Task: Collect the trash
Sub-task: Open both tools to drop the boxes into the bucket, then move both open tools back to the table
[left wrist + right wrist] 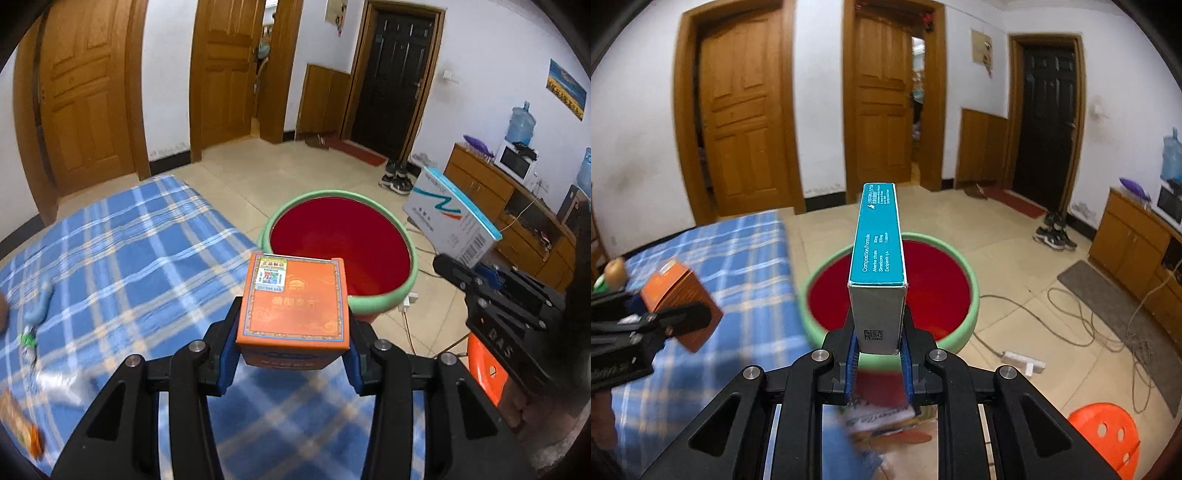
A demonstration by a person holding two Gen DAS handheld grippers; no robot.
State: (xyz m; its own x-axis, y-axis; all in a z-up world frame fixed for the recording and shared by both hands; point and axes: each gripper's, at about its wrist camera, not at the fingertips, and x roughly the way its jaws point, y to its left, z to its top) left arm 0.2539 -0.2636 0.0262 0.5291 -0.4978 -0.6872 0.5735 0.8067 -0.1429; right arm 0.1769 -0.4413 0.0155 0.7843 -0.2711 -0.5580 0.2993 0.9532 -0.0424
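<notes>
While left tongs (291, 332) clamp orange box (293, 299), right tongs (877, 343) clamp teal box (878, 266) (near basin (960, 332)).

The left gripper (293, 343) clamps an orange box (293, 301) between its 2 blue-padded fingers, above the edge of a blue plaid bedspread (122, 254). Just beyond stands a red basin (341, 243) with a green rim on the tiled floor. At right, the right gripper (469, 267) holds a white and teal box (452, 221).
</notes>
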